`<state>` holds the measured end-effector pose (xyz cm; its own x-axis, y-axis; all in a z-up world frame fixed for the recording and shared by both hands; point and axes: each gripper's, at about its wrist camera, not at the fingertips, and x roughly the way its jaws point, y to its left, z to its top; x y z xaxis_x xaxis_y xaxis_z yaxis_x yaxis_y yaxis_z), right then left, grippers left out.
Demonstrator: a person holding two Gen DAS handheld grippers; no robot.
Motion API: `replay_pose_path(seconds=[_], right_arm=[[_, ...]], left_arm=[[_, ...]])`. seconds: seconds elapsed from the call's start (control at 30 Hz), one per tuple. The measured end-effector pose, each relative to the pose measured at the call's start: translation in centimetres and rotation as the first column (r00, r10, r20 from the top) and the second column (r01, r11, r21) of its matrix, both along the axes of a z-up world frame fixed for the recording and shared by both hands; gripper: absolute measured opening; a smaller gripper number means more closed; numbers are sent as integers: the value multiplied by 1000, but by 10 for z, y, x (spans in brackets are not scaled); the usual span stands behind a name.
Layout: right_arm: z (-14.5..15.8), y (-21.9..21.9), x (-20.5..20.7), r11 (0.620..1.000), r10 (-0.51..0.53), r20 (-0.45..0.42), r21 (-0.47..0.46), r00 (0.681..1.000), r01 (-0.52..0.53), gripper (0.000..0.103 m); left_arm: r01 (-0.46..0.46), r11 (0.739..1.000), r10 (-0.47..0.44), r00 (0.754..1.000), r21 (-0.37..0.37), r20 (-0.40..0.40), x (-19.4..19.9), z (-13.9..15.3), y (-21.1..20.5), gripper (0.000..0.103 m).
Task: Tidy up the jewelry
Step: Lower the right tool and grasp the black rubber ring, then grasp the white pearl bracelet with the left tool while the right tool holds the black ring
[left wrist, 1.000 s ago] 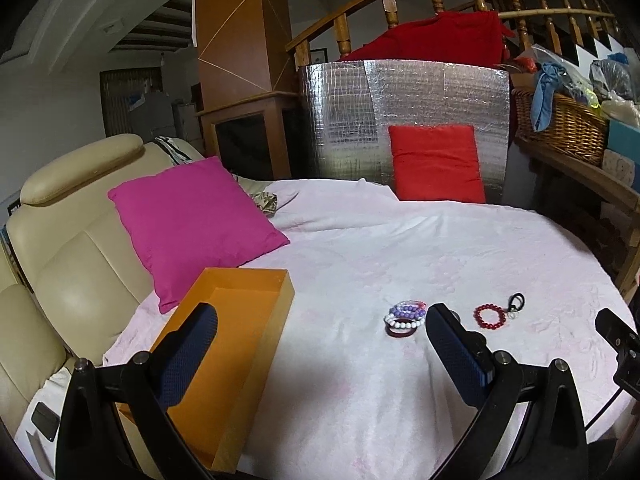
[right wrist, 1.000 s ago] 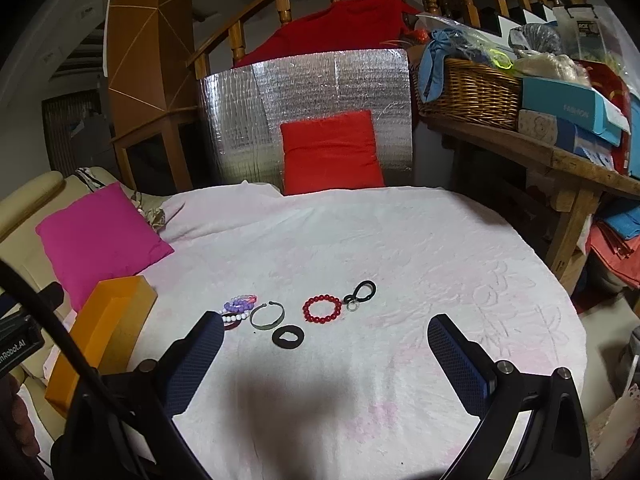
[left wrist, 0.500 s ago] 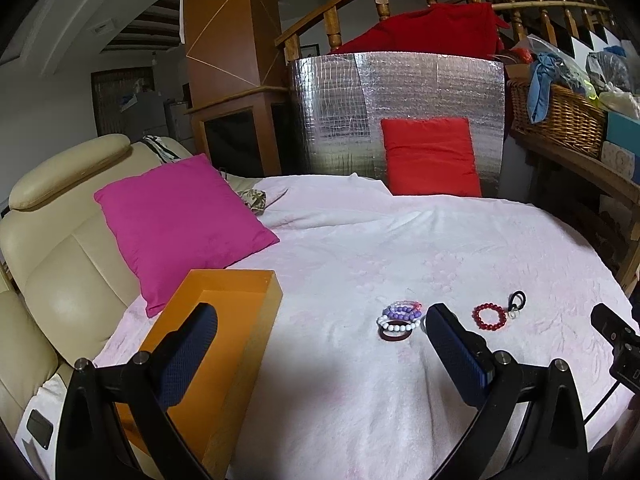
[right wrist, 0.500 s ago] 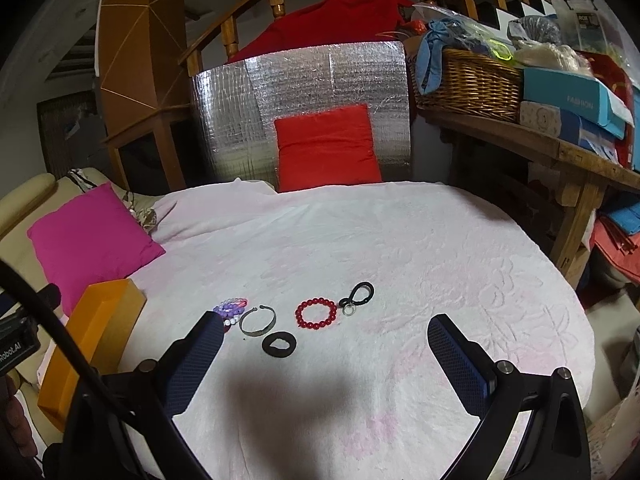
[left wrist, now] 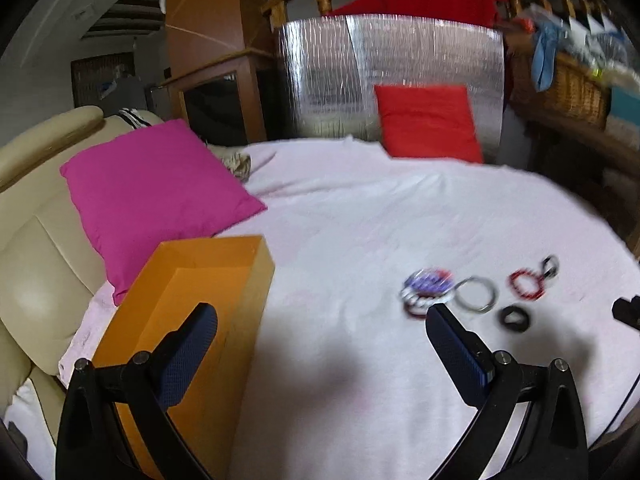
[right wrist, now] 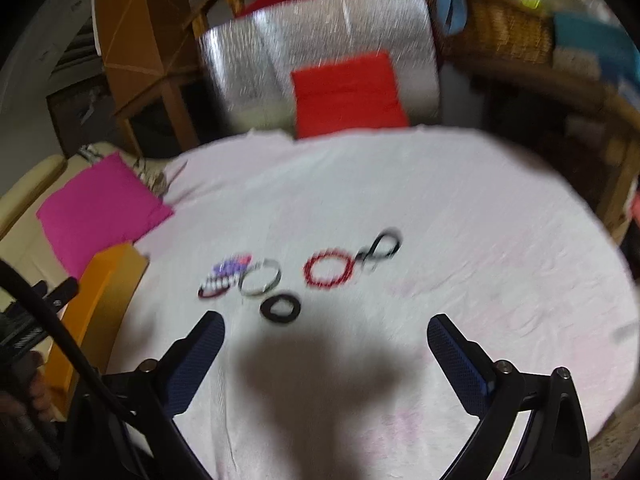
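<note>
Blurred bracelets (right wrist: 280,276) lie beyond the empty, spread right hand-held gripper (right wrist: 324,340).

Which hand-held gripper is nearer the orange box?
Left. The left hand-held gripper has one finger over the orange box; the right hand-held gripper sits further right, facing the jewelry.

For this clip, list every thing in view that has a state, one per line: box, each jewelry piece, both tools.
Orange box: open, nothing visible inside.
Beaded bracelet stack: on the cloth, outside the box.
Silver bangle: flat on the cloth, beside the stack.
Black ring: flat, lying apart.
Red bead bracelet: flat on the cloth.
Black hair tie: on the cloth.
Left tool: open, holding nothing.
Right tool: open, just been closing slightly, nothing between its pads.
</note>
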<state>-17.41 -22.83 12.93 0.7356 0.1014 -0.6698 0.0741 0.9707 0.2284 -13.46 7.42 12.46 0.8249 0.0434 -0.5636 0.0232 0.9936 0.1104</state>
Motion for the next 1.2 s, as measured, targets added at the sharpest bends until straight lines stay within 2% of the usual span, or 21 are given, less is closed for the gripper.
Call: replay_pose_path(seconds=[0.13,0.27,0.43,0.57,0.7,0.8,0.83,0.87,0.93,0.97,1.1,1.17,1.2], right_arm=[[-28,8,33,997,57,-83,51,995,-53,78],[-50,18,65,993,99,-131,72,986,-90,68],[-71,24,94,989,126,-206,98,970,-108,54],[-83,28,107,987,145,-243,109,959,-122,35],[-87,33,111,983,169,-229,114,959,-146,19],[-86,37,111,983,172,-230,111,958,-149,16],[-85,37,111,982,174,-228,116,958,-151,15],[-84,36,111,981,175,-226,121,958,-151,15],[-82,34,110,980,177,-219,131,959,-151,15],[-81,33,110,979,177,-217,135,960,-150,15],[-79,25,109,980,167,-215,144,962,-138,15],[-79,23,109,980,165,-216,150,962,-134,15],[-80,21,109,979,164,-215,153,963,-133,15]], left_arm=[[18,1000,-17,998,4,-67,28,-23,-3,103],[36,999,-39,993,-30,-114,51,-39,-8,103],[112,993,-118,982,-49,-149,70,-55,-24,103],[164,983,-176,968,-79,-177,83,-60,-36,103],[193,971,-221,950,-145,-219,104,-67,-46,99],[202,960,-249,932,-193,-262,122,-74,-51,85],[199,957,-253,928,-210,-274,127,-77,-51,73],[200,952,-264,919,-232,-291,134,-80,-52,66],[201,944,-282,903,-263,-324,142,-86,-53,65],[197,942,-286,896,-272,-340,147,-90,-54,57],[204,929,-312,880,-308,-358,156,-97,-58,43],[208,928,-317,877,-308,-362,157,-98,-60,21],[213,927,-319,879,-308,-354,158,-98,-61,18]])
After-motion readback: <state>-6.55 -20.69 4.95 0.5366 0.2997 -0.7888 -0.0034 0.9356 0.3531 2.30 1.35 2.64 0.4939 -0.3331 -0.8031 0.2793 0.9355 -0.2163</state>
